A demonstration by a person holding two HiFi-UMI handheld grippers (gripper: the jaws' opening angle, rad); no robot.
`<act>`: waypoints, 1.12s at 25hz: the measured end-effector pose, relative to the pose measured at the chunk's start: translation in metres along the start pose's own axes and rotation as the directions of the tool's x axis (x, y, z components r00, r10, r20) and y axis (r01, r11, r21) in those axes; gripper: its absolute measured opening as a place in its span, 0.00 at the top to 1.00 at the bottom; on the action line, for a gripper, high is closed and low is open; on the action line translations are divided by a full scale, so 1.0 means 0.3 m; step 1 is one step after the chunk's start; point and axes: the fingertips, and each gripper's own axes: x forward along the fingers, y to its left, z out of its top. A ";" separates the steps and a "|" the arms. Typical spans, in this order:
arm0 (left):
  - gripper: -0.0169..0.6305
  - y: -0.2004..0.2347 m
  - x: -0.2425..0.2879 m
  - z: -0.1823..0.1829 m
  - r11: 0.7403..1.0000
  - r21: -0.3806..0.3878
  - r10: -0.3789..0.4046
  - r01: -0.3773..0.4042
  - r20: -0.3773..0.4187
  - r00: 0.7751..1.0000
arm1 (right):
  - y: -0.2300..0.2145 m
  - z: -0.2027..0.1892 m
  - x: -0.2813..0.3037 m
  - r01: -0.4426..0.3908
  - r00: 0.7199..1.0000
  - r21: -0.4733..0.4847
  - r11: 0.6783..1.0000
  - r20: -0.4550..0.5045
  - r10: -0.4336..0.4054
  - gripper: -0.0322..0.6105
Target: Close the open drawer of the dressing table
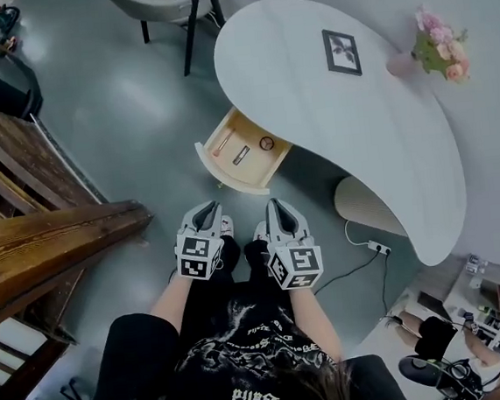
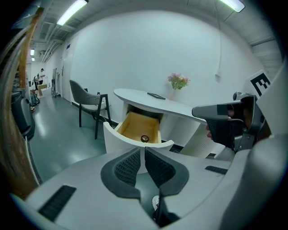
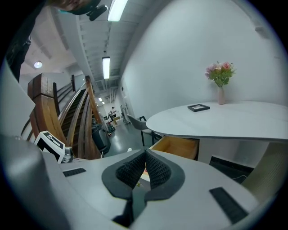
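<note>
Two grippers: left gripper (image 1: 205,208), right gripper (image 1: 277,203), jaws closed, empty | step: approach, near open drawer (image 1: 230,179), apparently not touching | next: press drawer front, push into dressing table (image 1: 330,117)

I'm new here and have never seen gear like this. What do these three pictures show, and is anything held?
No robot: a person holds a two-jaw gripper in each hand, the left gripper and the right gripper; the patterned cubes belong to them. One picture comes from a camera on the person's head, looking down. The other two come from cameras riding on each gripper, looking along its jaws. Both pairs of jaws are shut, holding nothing. Ahead stands a dressing table with its drawer open, small items inside. On top are a picture frame and a vase of flowers.
</note>
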 end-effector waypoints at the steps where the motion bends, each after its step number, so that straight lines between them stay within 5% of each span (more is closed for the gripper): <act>1: 0.93 0.007 0.014 -0.008 1.000 -0.005 0.003 -0.003 -0.010 1.000 | 0.001 -0.006 0.012 -0.005 1.000 0.006 1.000 -0.007 0.005 0.91; 6: 0.91 0.048 0.105 -0.064 1.000 0.000 0.027 -0.027 -0.074 0.997 | 0.009 -0.031 0.069 -0.039 0.999 0.020 0.999 -0.022 0.040 0.91; 16: 0.72 0.119 0.269 -0.208 0.998 -0.046 0.034 -0.041 -0.130 0.991 | 0.027 -0.089 0.146 -0.119 0.991 -0.034 0.992 -0.063 0.117 0.91; 28: 0.72 0.197 0.459 -0.312 0.999 -0.001 0.044 -0.045 -0.141 0.989 | 0.041 -0.271 0.196 -0.167 0.976 -0.009 0.986 -0.142 0.164 0.91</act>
